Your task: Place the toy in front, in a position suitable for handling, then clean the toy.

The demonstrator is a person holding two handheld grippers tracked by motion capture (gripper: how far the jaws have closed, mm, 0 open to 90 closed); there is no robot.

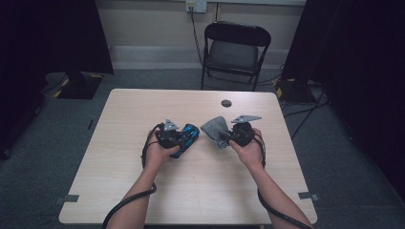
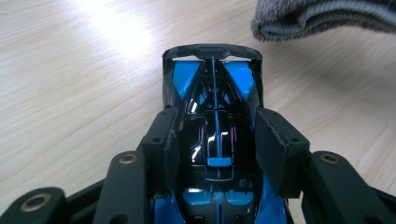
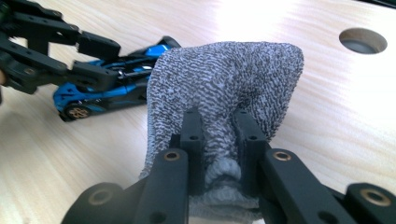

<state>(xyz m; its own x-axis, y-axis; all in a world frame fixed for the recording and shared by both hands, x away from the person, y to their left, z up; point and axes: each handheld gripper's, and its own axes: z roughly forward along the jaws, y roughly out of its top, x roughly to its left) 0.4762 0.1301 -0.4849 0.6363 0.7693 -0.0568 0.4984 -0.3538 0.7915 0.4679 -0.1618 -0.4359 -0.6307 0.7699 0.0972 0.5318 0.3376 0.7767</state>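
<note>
A blue and black toy car [image 1: 190, 131] lies on the wooden table [image 1: 191, 191] left of centre. My left gripper [image 1: 183, 138] is shut on it, its pads [image 2: 161, 140] pressing the car's [image 2: 212, 79] two sides at mid body. Just to the right, my right gripper [image 1: 224, 137] is shut on a bunched grey knitted cloth [image 1: 214, 128]. In the right gripper view the cloth [image 3: 224, 79] bulges up between and beyond the right gripper [image 3: 218, 116], with the car [image 3: 74, 100] and the left gripper [image 3: 100, 60] behind it at the left. The cloth's edge [image 2: 322, 18] hangs close ahead of the car's nose.
A round cable hole [image 1: 226, 103] sits near the table's far edge [image 3: 363, 41]. A black folding chair [image 1: 235, 47] stands beyond the table. Bare tabletop lies on all sides of the hands.
</note>
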